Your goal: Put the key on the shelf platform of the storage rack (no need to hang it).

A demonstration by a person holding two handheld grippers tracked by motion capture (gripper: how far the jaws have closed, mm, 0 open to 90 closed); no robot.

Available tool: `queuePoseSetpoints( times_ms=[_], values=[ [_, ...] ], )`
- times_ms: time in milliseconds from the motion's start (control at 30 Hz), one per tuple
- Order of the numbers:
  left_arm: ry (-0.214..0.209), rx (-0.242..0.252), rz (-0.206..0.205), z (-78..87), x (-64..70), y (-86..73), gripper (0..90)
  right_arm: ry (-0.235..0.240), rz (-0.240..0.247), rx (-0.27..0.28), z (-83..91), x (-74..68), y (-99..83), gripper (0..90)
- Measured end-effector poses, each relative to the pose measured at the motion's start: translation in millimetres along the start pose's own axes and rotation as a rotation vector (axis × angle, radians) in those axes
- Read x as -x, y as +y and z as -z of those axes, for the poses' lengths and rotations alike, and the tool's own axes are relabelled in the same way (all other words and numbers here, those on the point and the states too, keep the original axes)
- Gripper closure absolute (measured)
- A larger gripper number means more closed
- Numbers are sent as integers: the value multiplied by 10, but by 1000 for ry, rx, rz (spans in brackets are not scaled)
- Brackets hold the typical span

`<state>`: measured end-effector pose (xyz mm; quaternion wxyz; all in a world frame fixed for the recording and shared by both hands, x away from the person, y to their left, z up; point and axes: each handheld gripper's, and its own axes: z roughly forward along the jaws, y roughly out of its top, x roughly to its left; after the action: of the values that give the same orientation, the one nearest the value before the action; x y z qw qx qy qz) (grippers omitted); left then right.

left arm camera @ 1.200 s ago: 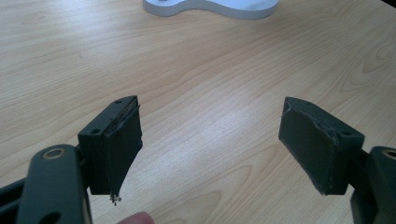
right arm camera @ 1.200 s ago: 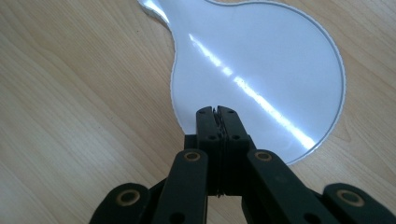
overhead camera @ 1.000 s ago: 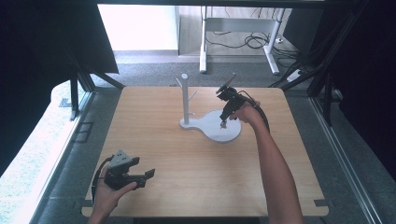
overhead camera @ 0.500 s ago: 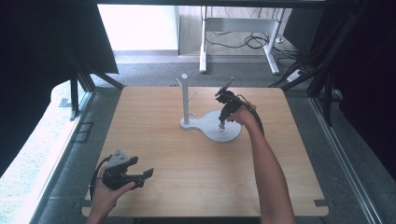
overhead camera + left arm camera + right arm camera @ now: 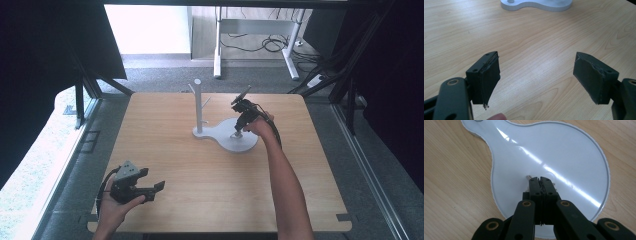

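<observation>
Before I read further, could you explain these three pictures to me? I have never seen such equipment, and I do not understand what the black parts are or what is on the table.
A person sits at a wooden table and holds a black two-jaw tool in each hand. One picture comes from a camera above the table. The other two come from small cameras on the tools, looking along their jaws. On the table lies a white stand: a flat base with an upright post. The left tool waits near the table's front edge, jaws wide apart, with nothing between them. The right tool points down at the round part of the base, jaws pressed together. Something small shows at its tips, too small to identify.
</observation>
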<state>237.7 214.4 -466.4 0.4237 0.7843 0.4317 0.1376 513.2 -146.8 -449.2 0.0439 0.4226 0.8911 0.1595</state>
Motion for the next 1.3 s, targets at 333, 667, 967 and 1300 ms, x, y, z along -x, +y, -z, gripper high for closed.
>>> queuePoseSetpoints(
  times_ms=[333, 667, 967, 1300],
  values=[
    [2, -4, -1, -8, -12, -6, 217, 1, -11, -9, -135, 46, -36, 890],
    [4, -7, -1, -13, -9, -7, 217, 0, -8, -6, -206, 32, -49, 883],
    [5, -7, -1, -9, -19, -10, 217, -25, 6, 50, -91, 24, -66, 720],
    [4, -8, -2, -9, -19, -10, 217, -29, 27, 145, 229, -48, -145, 564]
  ],
)
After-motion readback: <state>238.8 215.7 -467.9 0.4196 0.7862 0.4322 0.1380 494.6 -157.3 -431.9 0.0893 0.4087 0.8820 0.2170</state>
